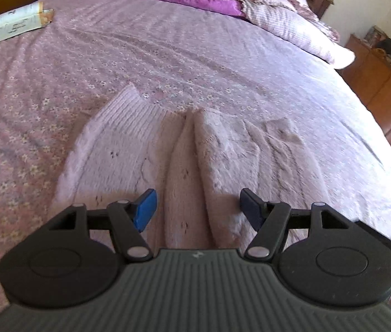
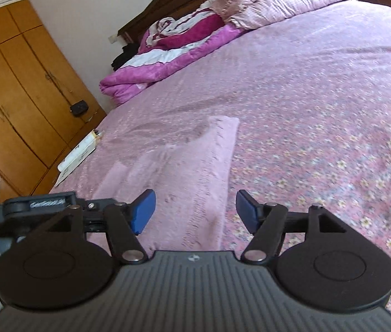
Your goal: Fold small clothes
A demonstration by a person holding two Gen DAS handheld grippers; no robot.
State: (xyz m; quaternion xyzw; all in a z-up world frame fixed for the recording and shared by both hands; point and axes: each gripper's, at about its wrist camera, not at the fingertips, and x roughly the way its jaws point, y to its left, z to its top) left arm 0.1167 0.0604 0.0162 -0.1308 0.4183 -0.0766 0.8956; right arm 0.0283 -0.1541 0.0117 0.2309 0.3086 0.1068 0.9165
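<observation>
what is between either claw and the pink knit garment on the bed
Nothing visible. The left claw and right claw both stand open right above the pink knit garment, with no other object between.

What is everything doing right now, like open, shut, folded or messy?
Left tool: open, holding nothing, over the sweater.
Right tool: open, holding nothing.
Sweater: lying on the bed, sides folded in to the middle.
Quilt: bunched up at the head of the bed.
Wardrobe: doors shut.
Envelope: lying flat on the bed.
</observation>
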